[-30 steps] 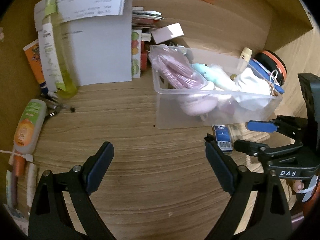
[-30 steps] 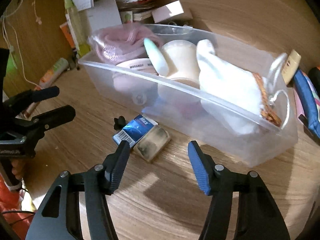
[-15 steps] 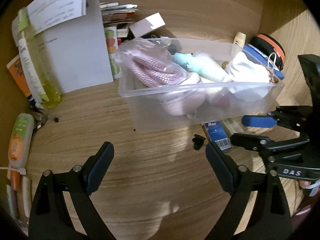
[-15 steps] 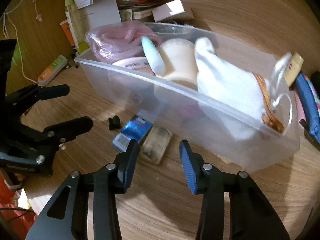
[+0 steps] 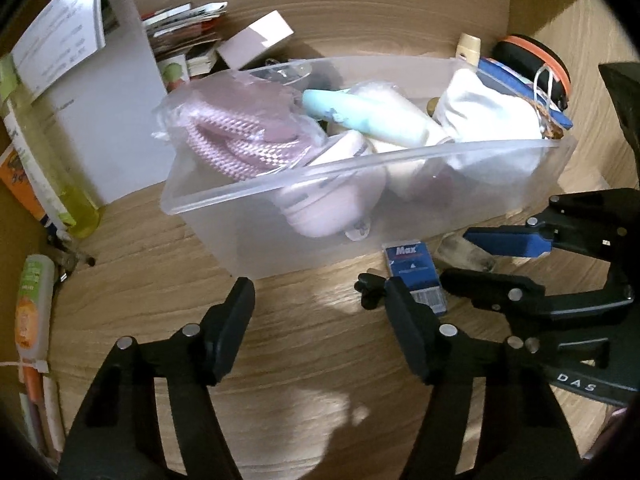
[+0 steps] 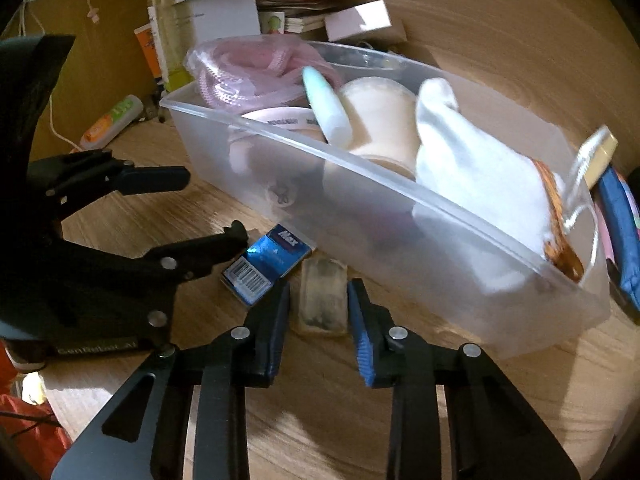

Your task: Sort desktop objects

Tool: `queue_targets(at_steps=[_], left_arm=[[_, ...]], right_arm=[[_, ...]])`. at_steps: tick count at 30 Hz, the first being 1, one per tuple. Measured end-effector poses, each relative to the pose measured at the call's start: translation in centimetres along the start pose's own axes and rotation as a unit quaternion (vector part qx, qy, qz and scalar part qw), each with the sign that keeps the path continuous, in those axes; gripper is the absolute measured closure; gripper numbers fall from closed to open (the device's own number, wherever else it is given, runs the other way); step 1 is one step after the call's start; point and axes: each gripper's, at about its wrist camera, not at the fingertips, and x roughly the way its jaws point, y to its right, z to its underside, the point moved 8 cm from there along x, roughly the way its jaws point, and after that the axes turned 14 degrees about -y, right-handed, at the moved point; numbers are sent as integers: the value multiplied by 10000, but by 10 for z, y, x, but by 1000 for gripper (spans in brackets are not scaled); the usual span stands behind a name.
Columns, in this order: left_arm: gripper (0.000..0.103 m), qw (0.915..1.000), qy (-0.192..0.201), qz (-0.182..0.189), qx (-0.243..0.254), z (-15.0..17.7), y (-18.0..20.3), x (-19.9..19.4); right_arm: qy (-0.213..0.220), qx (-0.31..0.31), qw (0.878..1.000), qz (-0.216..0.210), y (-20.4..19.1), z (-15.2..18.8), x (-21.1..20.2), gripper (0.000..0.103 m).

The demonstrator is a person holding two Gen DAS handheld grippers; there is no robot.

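Right gripper [image 6: 318, 312] low over the wooden desk [image 6: 340, 408], jaws narrowed either side of a grubby translucent eraser [image 6: 322, 300]; pads close to its flanks, contact not confirmable. Eraser lying flat just near of the clear plastic bin [image 6: 460, 280], touching or almost touching the blue Max staple box [image 6: 266, 266] on its left. Staple box flat on the desk, barcode end nearest, far end at the foot of the bin wall.

Left gripper [image 5: 320, 320] wide open, empty, hovering over bare desk near of the bin. Small black clip [image 5: 370, 290] just beside its right finger, left of the staple box [image 5: 414, 276].

Bin contents: bagged pink cord [image 6: 248, 68] at the left end, mint-green tube [image 6: 326, 106] leaning across the middle, cream-coloured container [image 6: 380, 120] behind it, white cloth pouch [image 6: 472, 168] at the right end.

Outside the bin: yellow-green bottle [image 5: 44, 168] and white paper sheets [image 5: 100, 120] far left, orange-and-green tube [image 5: 34, 300] flat at the left edge, stack of booklets [image 5: 184, 40] at the far side, black-and-orange round case [image 5: 532, 64] far right.
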Motion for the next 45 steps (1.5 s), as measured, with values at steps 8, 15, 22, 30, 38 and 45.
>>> queue_targets(at_steps=[8, 15, 22, 30, 38, 45], left_arm=[[71, 9996, -85, 262, 94, -5, 9, 6], [88, 9992, -77, 402, 23, -5, 9, 3], [89, 9988, 22, 489, 28, 1, 10, -6], [89, 9974, 295, 604, -263, 5, -7, -34], [89, 9925, 786, 577, -734, 3, -45, -78], [89, 9897, 1059, 552, -794, -10, -57, -99]], right_arm=[[46, 66, 9998, -183, 3, 3, -3, 81], [309, 305, 9976, -536, 9, 10, -27, 81], [553, 547, 9936, -817, 15, 15, -46, 81], [852, 716, 9896, -916, 22, 12, -67, 81], [1285, 796, 9845, -884, 34, 9, -101, 81], [1534, 829, 9811, -838, 45, -5, -117, 81]])
